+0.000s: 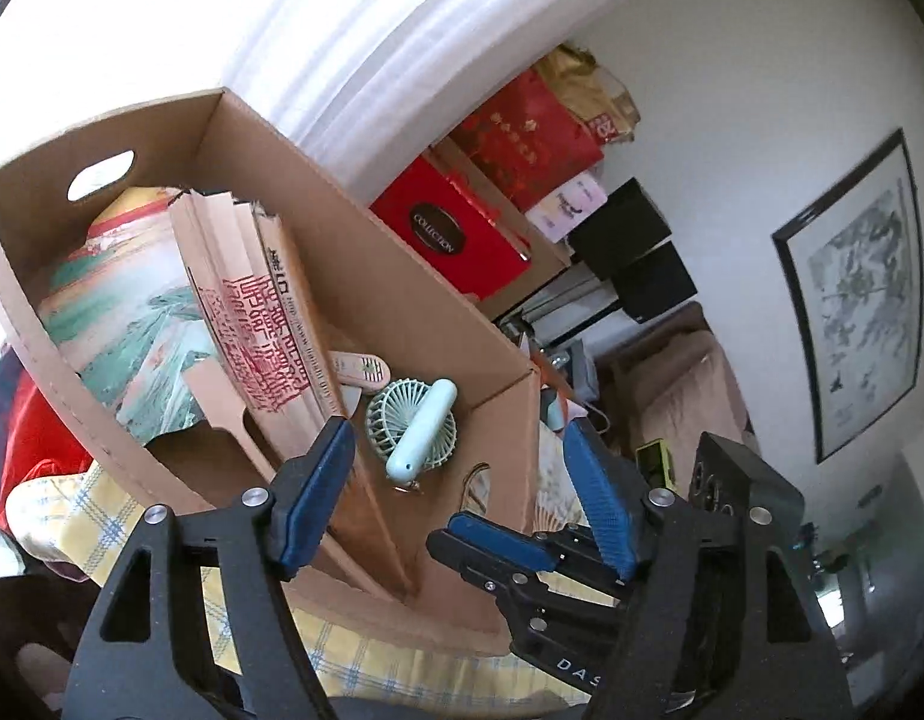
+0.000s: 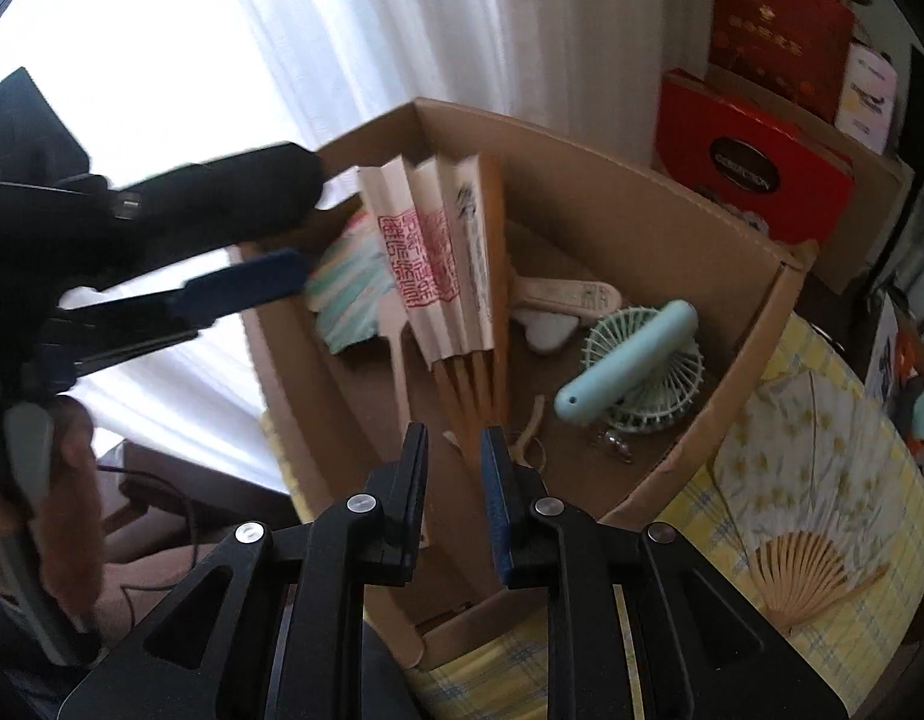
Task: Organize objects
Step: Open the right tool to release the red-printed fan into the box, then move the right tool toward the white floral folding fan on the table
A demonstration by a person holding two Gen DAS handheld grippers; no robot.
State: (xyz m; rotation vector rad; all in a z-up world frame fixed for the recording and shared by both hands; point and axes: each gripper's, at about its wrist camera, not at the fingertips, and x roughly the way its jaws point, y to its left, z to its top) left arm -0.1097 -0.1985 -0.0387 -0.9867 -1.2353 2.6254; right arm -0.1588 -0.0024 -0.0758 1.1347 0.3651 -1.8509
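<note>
Strong daylight pours through the sheer white curtain (image 1: 318,48), blown out to pure white across the upper left of both views. The open brown cardboard box (image 1: 402,276) is evenly lit. Fisheye bending curves the edges, with dark corners. In the right wrist view, the black left gripper (image 2: 246,294) at left is motion-blurred.

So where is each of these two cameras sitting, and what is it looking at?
Left wrist: rides on the left gripper, looking down into the cardboard box; its open jaws frame the view, with the right gripper poking in.
Right wrist: rides on the right gripper, looking into the same box; the left gripper and a hand show on the left.
Shared: box, mint handheld fan, folding paper fan.
</note>
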